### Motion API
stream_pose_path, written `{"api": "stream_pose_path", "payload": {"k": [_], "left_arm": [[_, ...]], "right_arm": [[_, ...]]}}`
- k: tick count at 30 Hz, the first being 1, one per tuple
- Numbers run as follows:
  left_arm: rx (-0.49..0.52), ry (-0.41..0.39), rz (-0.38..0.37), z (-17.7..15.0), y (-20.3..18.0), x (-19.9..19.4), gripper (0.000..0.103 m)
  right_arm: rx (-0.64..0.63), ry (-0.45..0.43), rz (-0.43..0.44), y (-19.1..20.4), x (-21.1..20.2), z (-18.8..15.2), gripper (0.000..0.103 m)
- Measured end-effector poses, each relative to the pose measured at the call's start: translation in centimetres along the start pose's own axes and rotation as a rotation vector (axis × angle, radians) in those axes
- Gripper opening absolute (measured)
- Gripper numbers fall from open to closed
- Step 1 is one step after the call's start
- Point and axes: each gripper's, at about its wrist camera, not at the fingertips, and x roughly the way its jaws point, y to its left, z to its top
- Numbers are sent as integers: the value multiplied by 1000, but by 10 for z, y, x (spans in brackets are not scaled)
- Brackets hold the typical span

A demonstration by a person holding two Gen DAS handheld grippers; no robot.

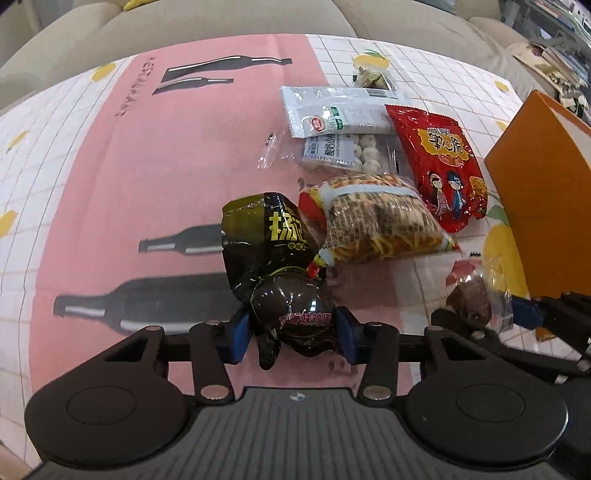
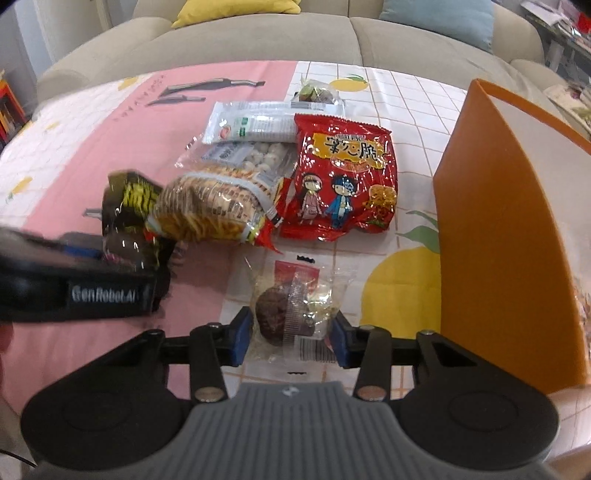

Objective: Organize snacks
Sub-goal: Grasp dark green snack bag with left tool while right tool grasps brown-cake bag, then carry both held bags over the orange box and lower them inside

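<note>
beige sofa (image 2: 258,40) w/ yellow cushion (image 2: 236,9), blue cushion (image 2: 439,14)

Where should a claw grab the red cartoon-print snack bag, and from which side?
Take the red cartoon-print bag by its crimped bottom edge, nearest the camera in the right wrist view. It lies flat and puffy, so a pinch across the middle would likely slip. The near edge has bare tablecloth in front; the noodle pack crowds its left, and the orange box stands to its right.

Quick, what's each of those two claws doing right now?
Left gripper: shut on the black snack packet.
Right gripper: shut on the clear-wrapped brown cake.
</note>
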Motion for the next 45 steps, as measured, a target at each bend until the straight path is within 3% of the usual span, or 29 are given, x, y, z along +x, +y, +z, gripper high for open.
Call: {"api": "stream_pose_path", "payload": {"k": [12, 22, 35, 45], "left_arm": [[-74, -63, -73, -7, 7, -42, 50], [-68, -154, -190, 7, -10, -98, 50], [134, -203, -346, 55, -100, -128, 50], [383, -134, -385, 84, -196, -99, 50]], "right_arm": [[48, -38, 23, -10, -37, 14, 41], [59, -105, 72, -35, -90, 28, 41], [59, -126, 40, -113, -146, 43, 41], [90, -51, -68, -192, -144, 47, 41]]}}
